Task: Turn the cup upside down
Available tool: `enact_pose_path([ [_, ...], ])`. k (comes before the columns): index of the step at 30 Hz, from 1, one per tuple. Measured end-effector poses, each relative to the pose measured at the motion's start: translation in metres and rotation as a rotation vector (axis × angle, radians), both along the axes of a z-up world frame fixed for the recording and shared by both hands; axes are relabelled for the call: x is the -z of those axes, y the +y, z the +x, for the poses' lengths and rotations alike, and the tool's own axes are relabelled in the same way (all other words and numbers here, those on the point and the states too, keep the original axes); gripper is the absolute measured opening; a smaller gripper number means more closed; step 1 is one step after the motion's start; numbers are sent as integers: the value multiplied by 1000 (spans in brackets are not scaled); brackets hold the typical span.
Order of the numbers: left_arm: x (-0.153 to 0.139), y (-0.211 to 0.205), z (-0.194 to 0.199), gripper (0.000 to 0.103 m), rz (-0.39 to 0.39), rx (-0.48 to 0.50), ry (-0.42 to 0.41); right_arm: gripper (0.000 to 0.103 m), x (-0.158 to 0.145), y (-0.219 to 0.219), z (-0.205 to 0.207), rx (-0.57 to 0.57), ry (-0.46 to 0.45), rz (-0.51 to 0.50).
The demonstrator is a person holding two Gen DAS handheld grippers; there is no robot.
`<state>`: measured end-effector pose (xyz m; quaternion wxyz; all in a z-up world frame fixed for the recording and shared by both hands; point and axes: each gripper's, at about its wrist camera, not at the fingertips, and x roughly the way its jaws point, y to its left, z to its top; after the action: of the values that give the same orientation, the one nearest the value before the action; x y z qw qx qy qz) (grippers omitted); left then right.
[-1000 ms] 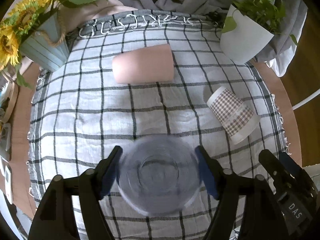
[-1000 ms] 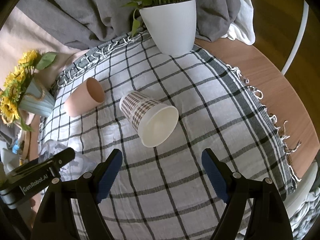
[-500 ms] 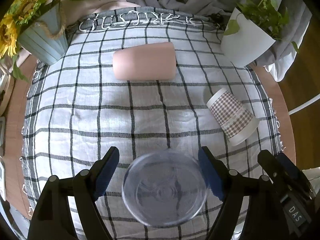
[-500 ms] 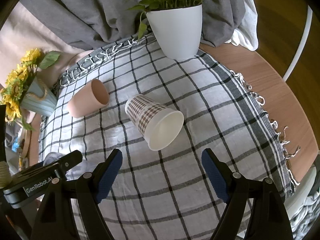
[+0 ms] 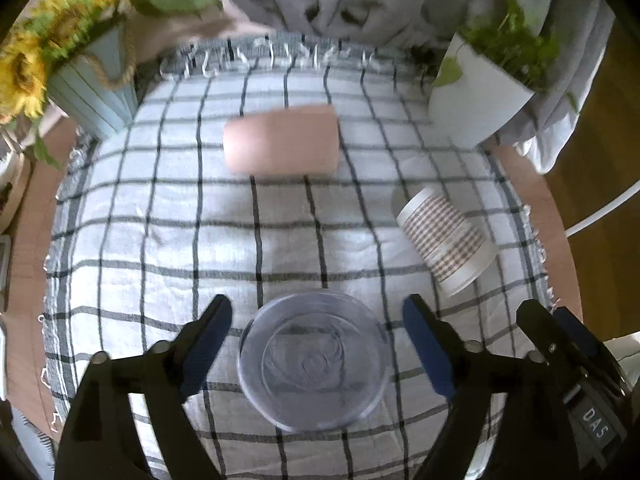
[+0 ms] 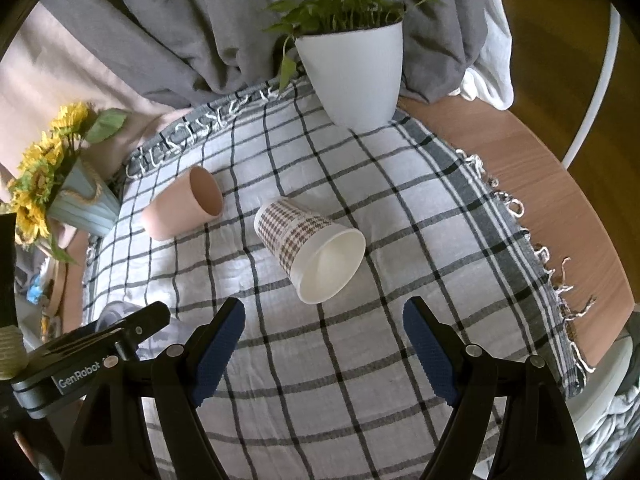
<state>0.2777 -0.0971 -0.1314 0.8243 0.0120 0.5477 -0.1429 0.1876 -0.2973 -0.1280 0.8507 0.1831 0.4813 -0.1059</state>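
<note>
**Standing Clear of One Cup, Two More Lying on Their Sides**

Covering most of the round wooden table (image 6: 532,168) is a checked cloth (image 6: 360,380), and every cup sits on it. At the far edge stand a white plant pot (image 6: 356,76) and a blue pot of sunflowers (image 6: 80,204), both well apart from the work.

Cups, largest first. A pink cup (image 6: 180,210) lies on its side towards the far edge, mouth facing right. A patterned paper cup (image 6: 310,250) lies on its side near the middle, mouth facing the right gripper. A clear plastic cup (image 5: 314,362) stands on the cloth between the fingers of the left gripper (image 5: 316,350); its round end faces up, apparently the base, though through clear plastic this cannot be confirmed.

Grippers. The left one is spread wide, both fingers clear of the clear cup's sides and gripping nothing. The right gripper (image 6: 324,354) is likewise spread wide and empty, hovering just short of the paper cup's mouth.

Judgement: the clear cup looks finished and released. The paper cup appears next in hand. That calls for the right gripper to advance, close across the cup's wall lightly enough not to crush it, lift, turn it mouth-down and set it flat.
</note>
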Motion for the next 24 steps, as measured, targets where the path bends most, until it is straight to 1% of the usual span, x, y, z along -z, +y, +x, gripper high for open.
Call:
enact_pose_path([
  [1,-6,1,-5,97,-2,-5,-32,82,-3,-1,-3,5,-11,-7],
  [2,-16,2,-14,99,8,-19,-90,82,-8,-2,-6,8,-28,-18],
  [3,-22,3,-20,100,17,-30,-123,83,-14,-2,-11,8,-47,-34],
  [4,-29,5,-27,101,30,-45,-165,83,-18,-2,-14,6,-61,-47],
  [5,-37,8,-39,101,53,-71,-223,84,-24,-2,-18,0,-81,-66],
  [8,-53,19,-64,103,71,-126,-317,88,-44,3,-32,-33,-150,-134],
  [9,-59,25,-74,103,60,-155,-336,90,-51,7,-38,-58,-177,-153],
  [12,-75,43,-100,103,26,-194,-378,91,-66,17,-49,-109,-226,-185],
  [15,-89,58,-125,103,27,-220,-440,92,-80,28,-65,-151,-268,-181],
  [19,-106,78,-157,103,28,-254,-504,93,-97,46,-91,-188,-340,-191],
  [22,-118,98,-187,103,22,-274,-549,93,-107,60,-111,-209,-365,-181],
  [24,-123,109,-203,103,36,-286,-577,93,-114,70,-127,-206,-383,-188],
])
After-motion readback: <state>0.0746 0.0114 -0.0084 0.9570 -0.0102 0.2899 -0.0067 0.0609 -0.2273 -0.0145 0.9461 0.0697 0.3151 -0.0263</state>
